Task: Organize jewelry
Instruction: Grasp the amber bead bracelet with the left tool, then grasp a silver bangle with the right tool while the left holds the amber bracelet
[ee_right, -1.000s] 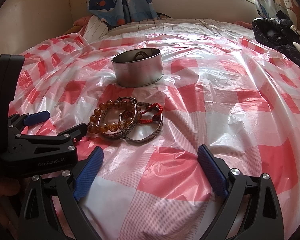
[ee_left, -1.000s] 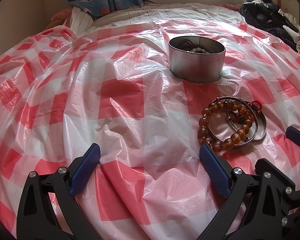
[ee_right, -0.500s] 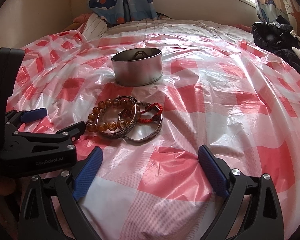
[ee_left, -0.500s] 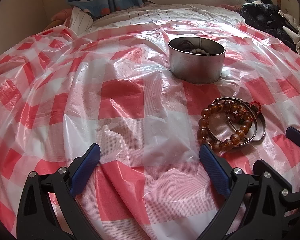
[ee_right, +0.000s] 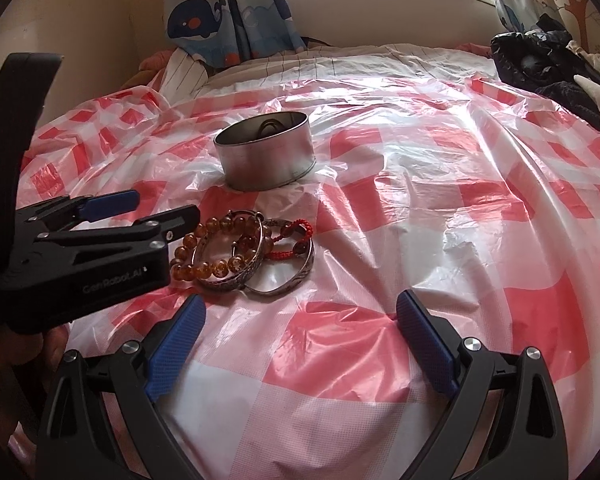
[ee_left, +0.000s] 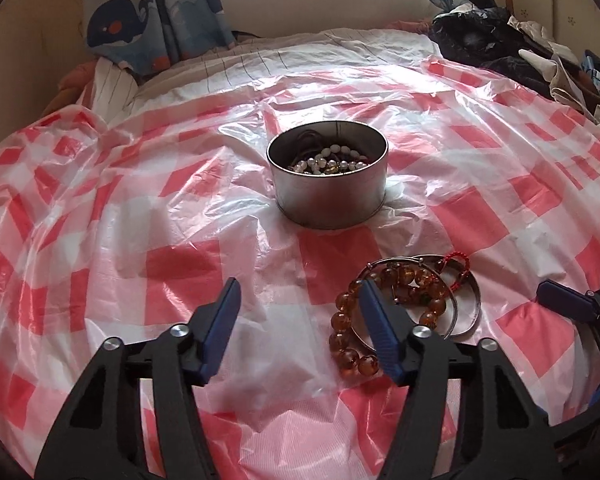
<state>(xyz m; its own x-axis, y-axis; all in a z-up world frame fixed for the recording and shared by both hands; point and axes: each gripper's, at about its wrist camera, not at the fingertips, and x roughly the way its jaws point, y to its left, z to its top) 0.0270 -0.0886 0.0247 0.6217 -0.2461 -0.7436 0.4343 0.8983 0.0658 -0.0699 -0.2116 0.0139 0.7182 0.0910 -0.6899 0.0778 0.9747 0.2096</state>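
Amber-coloured beads make up the bracelet (ee_left: 346, 330) that lies nearest the left gripper (ee_left: 296, 320), tangled with two silver bangles (ee_right: 260, 264) and a red cord bracelet (ee_right: 290, 240) in one small heap on the plastic sheet. The heap is seen just in front of a round metal tin (ee_left: 327, 178), in which pearl-like beads and a dark cord are already held. The tin and the heap are near each other but apart.

The left gripper is held open, with nothing between its blue pads (ee_left: 220, 328); its right pad overlaps the amber beads in the left wrist view, though contact cannot be confirmed. The right gripper (ee_right: 300, 344) is spread wide and empty, kept back from the heap over the red-and-white checked plastic sheet (ee_right: 420, 240).

The step in hand is judged to be the approach to the heap, with part of the jewelry already stored and these pieces left. For the next move, one piece would need to be singled out and closed on; since the beads, bangles and cord are interlocked, several may be lifted together, and the loose sheet may be pinched.

Beyond the sheet, a striped bedcover (ee_left: 300, 52), whale-print curtains (ee_right: 228, 12) and a pile of dark clothing (ee_left: 500, 44) are seen.
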